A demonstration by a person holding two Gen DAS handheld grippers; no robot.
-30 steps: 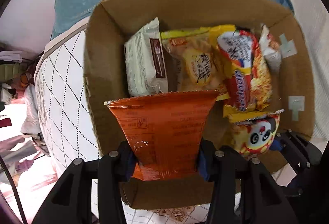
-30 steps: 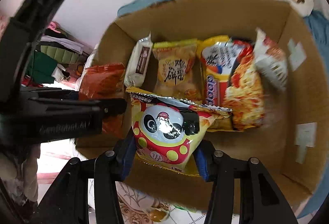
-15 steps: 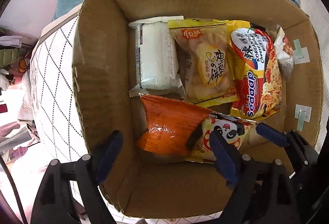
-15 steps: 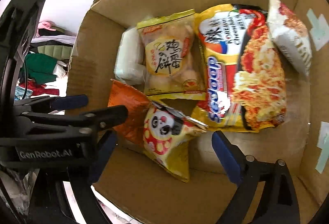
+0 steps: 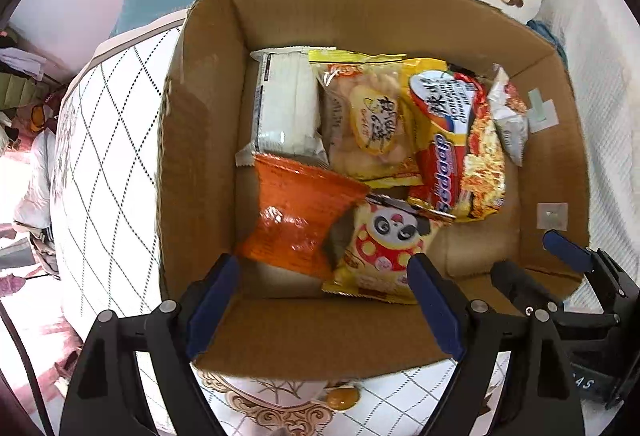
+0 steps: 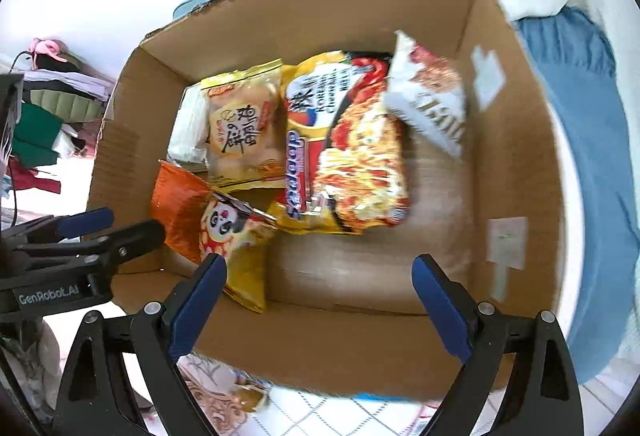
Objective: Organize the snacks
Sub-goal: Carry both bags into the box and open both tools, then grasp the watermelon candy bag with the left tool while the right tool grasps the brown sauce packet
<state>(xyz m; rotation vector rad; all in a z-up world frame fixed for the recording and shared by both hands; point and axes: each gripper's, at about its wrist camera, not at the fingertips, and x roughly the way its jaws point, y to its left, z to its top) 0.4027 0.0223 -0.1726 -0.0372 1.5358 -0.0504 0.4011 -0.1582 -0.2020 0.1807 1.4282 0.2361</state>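
Inside the cardboard box [image 5: 200, 164], I find six packets lying on the floor. From the left wrist camera, a white packet [image 5: 286, 108] sits at 11 o'clock, a pale yellow biscuit bag [image 5: 368, 120] beside it at 12, and a noodle packet [image 5: 460, 140] at 1 o'clock with a small silver-white sachet [image 5: 508, 116] leaning against its far side. An orange bag [image 5: 296, 212] lies at centre, its right edge touching a panda bag [image 5: 386, 244].

My left gripper [image 5: 324, 300] has its jaws spread wide, having just opened; nothing is pinched between them, and the orange bag lies loose beyond the tips. My right gripper [image 6: 320, 296] is likewise spread wide after opening, empty, with the panda bag [image 6: 236, 236] lying free at its 10 o'clock. The box rests on a quilted white cover [image 5: 104, 172].
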